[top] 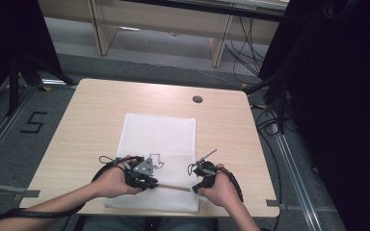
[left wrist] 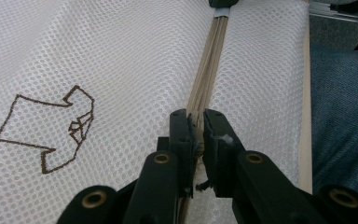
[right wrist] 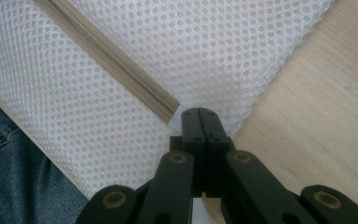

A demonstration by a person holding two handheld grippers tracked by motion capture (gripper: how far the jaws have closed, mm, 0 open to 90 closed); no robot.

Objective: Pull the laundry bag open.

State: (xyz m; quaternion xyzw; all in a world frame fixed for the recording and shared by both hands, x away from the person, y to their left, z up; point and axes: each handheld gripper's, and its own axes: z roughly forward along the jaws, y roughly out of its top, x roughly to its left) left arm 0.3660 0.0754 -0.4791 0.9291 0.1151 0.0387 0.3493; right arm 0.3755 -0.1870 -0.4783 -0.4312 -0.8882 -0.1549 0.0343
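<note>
White mesh makes up the bag (top: 158,139) that lies flat on the pale wooden table (top: 86,120), its near edge close to the table's near edge. A tan zipper (top: 173,187) runs left to right across the bag near that edge, and a small brown outline drawing (left wrist: 51,128) is stitched or printed on the mesh just beyond the left hand.

The left tool (top: 150,182) sits at the left part of the zipper, held by the person's left hand (top: 113,180). In the left gripper view its jaws stand narrow with the zipper (left wrist: 207,74) caught between them, pinching it at the zipper's near part; whether a pull tab is what they hold cannot be made out.

The right tool (top: 196,185), in the right hand (top: 221,190), is at the bag's near right corner. In the right gripper view its jaws are pressed together at the end of the zipper (right wrist: 107,58), on the white fabric (right wrist: 223,51) just where the tan tape stops.

A dark round grommet (top: 197,99) sits in the table's far side. Blue denim (right wrist: 9,172) shows past the table's near edge.
</note>
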